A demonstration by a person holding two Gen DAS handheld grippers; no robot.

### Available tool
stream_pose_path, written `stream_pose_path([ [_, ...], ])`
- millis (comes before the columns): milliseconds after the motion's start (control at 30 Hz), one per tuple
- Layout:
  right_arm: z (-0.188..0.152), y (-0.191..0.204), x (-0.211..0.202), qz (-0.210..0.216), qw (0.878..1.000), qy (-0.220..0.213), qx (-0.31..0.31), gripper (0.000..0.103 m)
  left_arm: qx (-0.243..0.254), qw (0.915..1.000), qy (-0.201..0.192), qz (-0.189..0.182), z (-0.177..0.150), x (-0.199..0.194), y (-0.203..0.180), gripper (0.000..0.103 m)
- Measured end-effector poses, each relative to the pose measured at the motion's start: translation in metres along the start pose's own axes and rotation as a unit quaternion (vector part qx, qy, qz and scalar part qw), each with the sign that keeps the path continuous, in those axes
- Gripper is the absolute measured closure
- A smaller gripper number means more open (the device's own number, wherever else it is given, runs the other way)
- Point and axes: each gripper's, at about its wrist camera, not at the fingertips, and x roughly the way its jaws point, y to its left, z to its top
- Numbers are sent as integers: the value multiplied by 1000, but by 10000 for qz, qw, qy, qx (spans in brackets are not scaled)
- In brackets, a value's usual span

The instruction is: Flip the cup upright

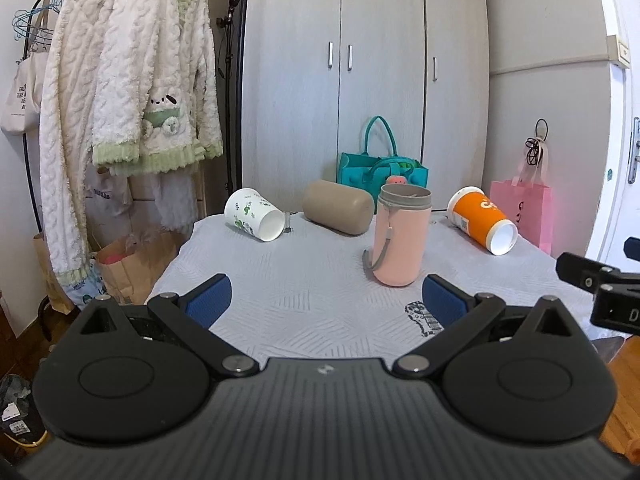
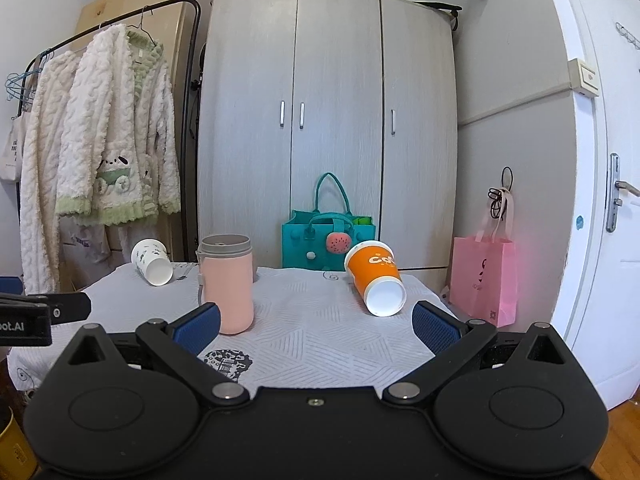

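Right wrist view: right gripper [image 2: 316, 322] spread wide, empty; orange paper cup [image 2: 374, 276] lies just ahead-right, probably light, crushable — grip its mid-wall gently.

Straight ahead past the tongs there's a big grey wardrobe [image 2: 332, 128], with a teal tote bag [image 2: 326, 242] parked at its foot. Off to the left, fluffy white-and-green robes [image 1: 132, 92] hang on a black clothes rack [image 2: 192, 80]. Far right, a pink gift bag [image 2: 482, 280] sits beside the white door [image 2: 600, 200].
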Motion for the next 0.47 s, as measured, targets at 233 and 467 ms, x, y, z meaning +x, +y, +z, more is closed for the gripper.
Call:
stream_pose_path([
  [233,0,0,0,-20,10000,15,11,0,13,10000,21,34,-1,1,1,0],
  [467,-1,-2,2,-33,10000,52,15,0,2,10000,37,47,-3,2,3,0],
])
